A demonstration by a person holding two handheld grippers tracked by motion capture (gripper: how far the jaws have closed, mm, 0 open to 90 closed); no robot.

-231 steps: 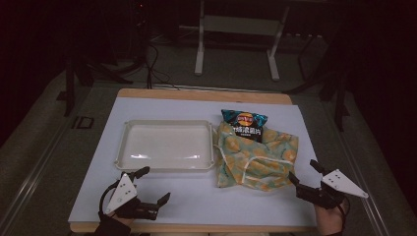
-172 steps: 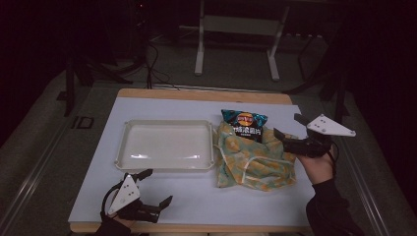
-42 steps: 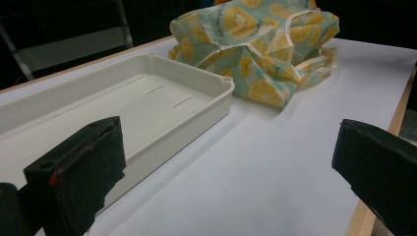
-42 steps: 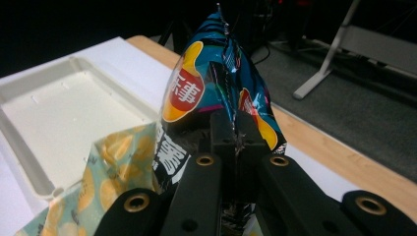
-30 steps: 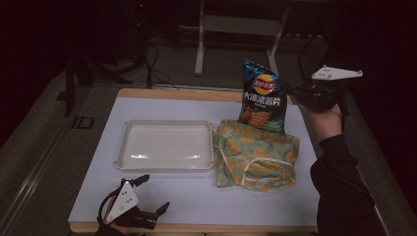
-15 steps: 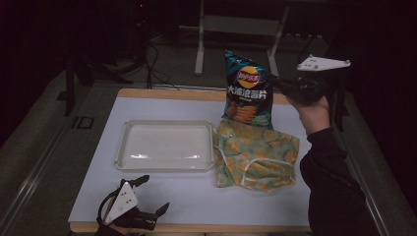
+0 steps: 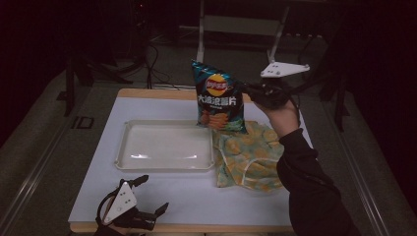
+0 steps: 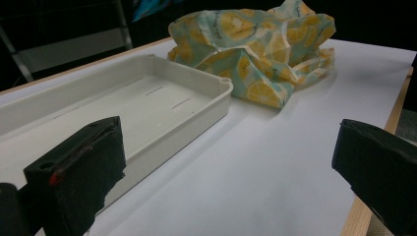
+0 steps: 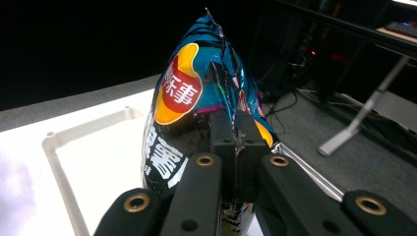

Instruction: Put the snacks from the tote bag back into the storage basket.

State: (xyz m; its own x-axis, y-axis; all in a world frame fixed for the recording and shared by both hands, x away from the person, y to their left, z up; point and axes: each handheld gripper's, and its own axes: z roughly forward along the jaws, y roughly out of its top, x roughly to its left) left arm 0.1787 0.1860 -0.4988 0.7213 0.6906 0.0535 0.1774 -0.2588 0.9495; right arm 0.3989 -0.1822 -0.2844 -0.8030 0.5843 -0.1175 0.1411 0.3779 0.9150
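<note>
Change: the chip bag (image 7: 217, 100), a moment ago over the lemon-print cloth (image 7: 248, 155), now hangs nearer the white tray (image 7: 164, 146).
Right claw (image 7: 246, 91): pinched tight on the bag's edge, carrying it in the air.
Left claw (image 7: 148, 199): wide, empty, resting at the tabletop (image 7: 206, 201) near edge.
Meaning: the bag is likely headed for the tray; release not yet due.

Right gripper (image 7: 246, 91) showed black jaws, brass-ringed screw holes, a grey three-cornered plate on top; the sleeve (image 7: 310, 187) was black.
</note>
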